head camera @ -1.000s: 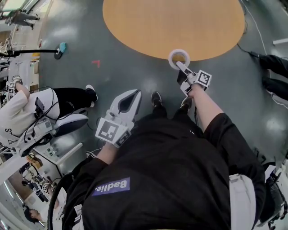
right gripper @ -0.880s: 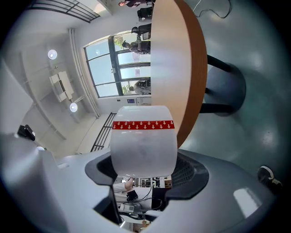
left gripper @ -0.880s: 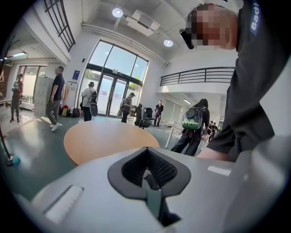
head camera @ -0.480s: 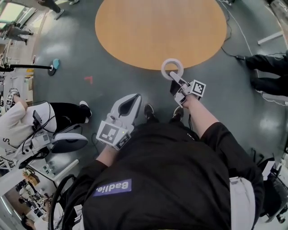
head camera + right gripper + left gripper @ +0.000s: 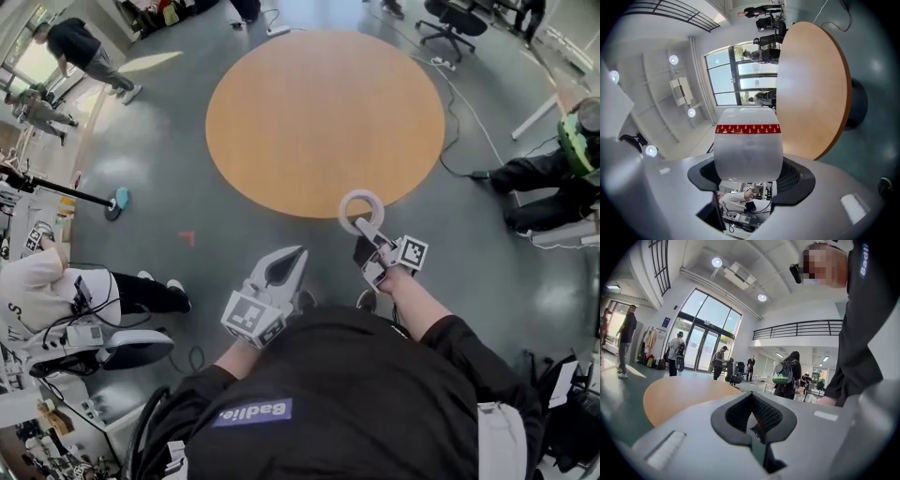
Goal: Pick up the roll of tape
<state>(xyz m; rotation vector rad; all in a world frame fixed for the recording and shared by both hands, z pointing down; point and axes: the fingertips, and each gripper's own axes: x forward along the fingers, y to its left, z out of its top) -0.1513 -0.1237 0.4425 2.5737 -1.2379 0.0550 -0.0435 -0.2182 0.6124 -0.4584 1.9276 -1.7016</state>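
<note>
The roll of tape [image 5: 360, 210], a white ring with a red strip of arrows, is held in the air by my right gripper [image 5: 367, 231], just over the near edge of the round wooden table [image 5: 319, 112]. In the right gripper view the tape [image 5: 748, 145] fills the gap between the jaws, and both pads press on its sides. My left gripper [image 5: 286, 267] sits lower and to the left, near my body, with its jaws together and nothing in them. In the left gripper view its tips [image 5: 752, 427] meet.
A round tabletop [image 5: 811, 89] lies ahead on a dark pedestal over a grey floor. A seated person [image 5: 66, 291] with equipment is at the left, another person [image 5: 553, 178] at the right. A floor stand [image 5: 114, 202], an office chair [image 5: 450, 23] and cables ring the table.
My right gripper has risen with the tape, now hanging near the table's front edge. My head view has tilted up, showing the whole table. The left gripper rose a little.
</note>
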